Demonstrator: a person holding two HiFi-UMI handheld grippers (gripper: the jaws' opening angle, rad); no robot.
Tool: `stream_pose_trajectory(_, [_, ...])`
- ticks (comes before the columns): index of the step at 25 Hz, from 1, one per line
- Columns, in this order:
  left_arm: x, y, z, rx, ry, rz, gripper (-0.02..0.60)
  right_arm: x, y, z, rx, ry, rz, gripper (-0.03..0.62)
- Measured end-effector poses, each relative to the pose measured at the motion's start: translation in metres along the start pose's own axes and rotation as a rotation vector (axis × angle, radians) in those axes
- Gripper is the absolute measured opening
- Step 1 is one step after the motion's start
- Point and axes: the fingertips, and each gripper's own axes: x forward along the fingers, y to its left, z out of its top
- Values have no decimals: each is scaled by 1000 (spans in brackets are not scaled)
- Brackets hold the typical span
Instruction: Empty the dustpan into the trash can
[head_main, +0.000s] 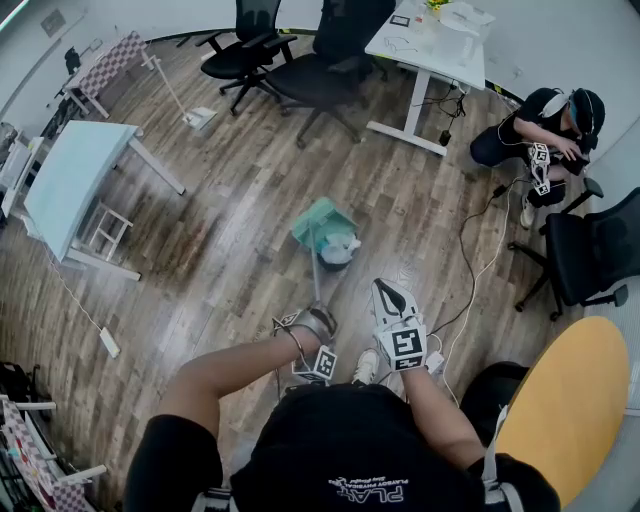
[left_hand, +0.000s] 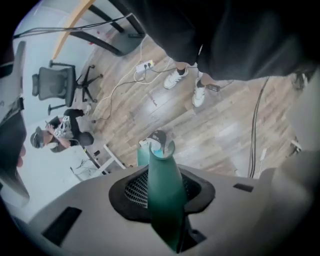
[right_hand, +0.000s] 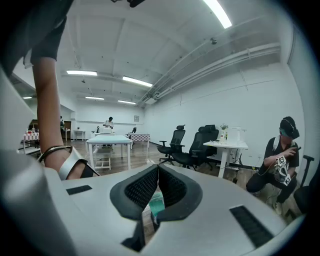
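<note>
- Head view, steeply down onto a wood floor (head_main: 230, 250): left gripper (head_main: 318, 320) clenched on the thin handle (head_main: 316, 285) of the teal dustpan (head_main: 320, 222).
- Pan end well out ahead of the wearer's feet, overlapping the rim of a small white trash can (head_main: 341, 252) (touching it or just above, hard to tell).
- Left gripper view: same green handle running straight between the two black pads, both pressed against it, with pan and trash can at its far end.
- Right gripper (head_main: 385, 290) just beside the left one, apart from the handle, aimed roughly level across the room.
- Right gripper view: pads closed tip to tip, nothing held (only a sliver of teal far beyond the gap beneath them).
- Beyond the dustpan: two black office chairs (head_main: 300, 60) and a white desk (head_main: 430, 50).
- At left, a pale blue table (head_main: 70, 180); at lower right, a round yellow tabletop (head_main: 570, 400).
- Far right: a person (head_main: 540, 130) crouched near another black chair (head_main: 590, 255), a white cable (head_main: 480, 280) trailing over the floor.
- One white shoe (head_main: 366, 366) visible between the two grippers.
</note>
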Motion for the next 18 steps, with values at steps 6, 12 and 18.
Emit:
stream_pose_trajectory(6, [1,-9,2,158,26,6,117,0,-1,4,-3,-6,13,25])
stream_pose_trajectory(12, [2,-12,-5,224,38,0,117,3,1,2,6,-4,24,25])
stream_pose_trajectory(18, [1,-8,-9,147,3,5,115,5,2,0,7,-1,28,25])
